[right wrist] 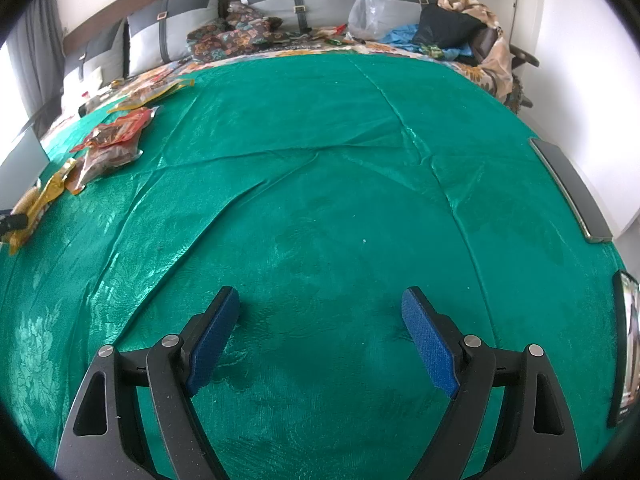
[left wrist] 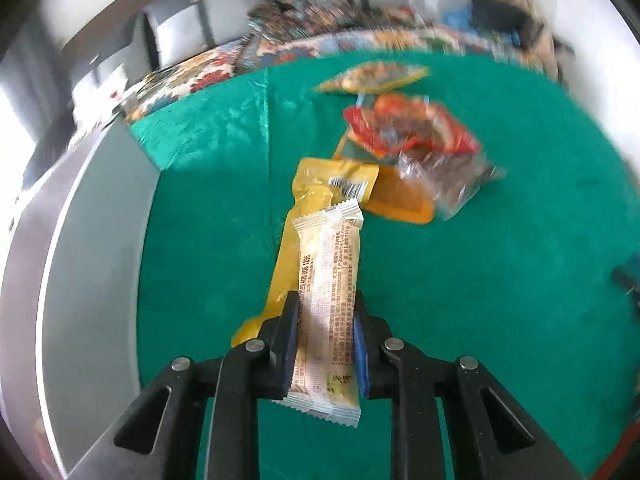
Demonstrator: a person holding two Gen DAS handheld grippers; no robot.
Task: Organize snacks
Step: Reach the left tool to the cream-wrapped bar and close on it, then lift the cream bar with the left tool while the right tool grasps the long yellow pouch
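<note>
A white snack bar (left wrist: 326,312) is clamped in the left gripper (left wrist: 325,344) above the green cloth (left wrist: 480,300), the right gripper (right wrist: 320,336) is held wide apart and empty, and the other snacks (left wrist: 408,132), piled loosely, are judged still unsorted.

The long cream snack wrapper (left wrist: 328,300) carries a run of digits along its left edge, of which "400 000 1295" can be made out, though the last digits are not certain. Beside the digits, toward three o'clock, run columns of fine print too small and blurred to read. At twelve o'clock from it, the yellow pouch (left wrist: 340,184) bears a white barcode label (left wrist: 349,187) whose numbers cannot be read.
</note>
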